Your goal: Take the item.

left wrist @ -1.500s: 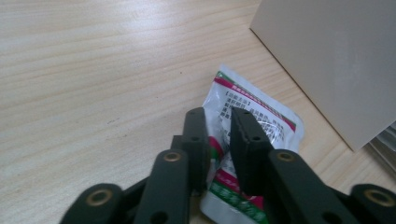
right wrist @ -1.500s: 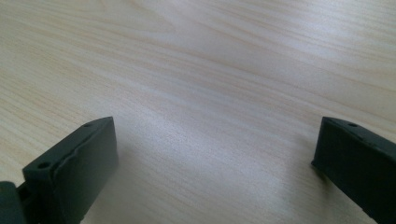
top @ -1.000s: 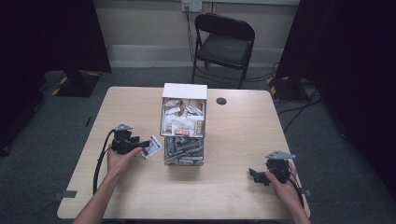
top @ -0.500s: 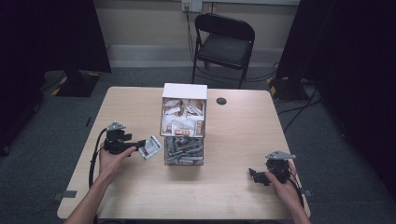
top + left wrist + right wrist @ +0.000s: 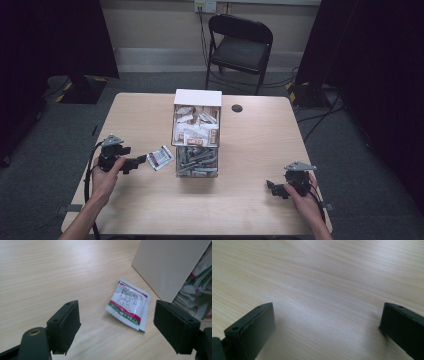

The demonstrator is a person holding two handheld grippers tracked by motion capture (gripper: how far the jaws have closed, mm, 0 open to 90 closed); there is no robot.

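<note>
Where box wall [image 5: 165, 265] cuts off packets, sachet [image 5: 128, 303] lies whole, left gripper [image 5: 117, 326] fingers apart

Left gripper [image 5: 141, 160]: black body, grey three-cornered top plate, trailing black cable. Fingers [image 5: 64, 327]: black blocks with small screw holes. Right gripper [image 5: 270, 186]: alike.

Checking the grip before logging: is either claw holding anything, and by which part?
Nothing is held. The left claw stands open, clear of the packet flat on the table; the right claw is open and empty.
</note>
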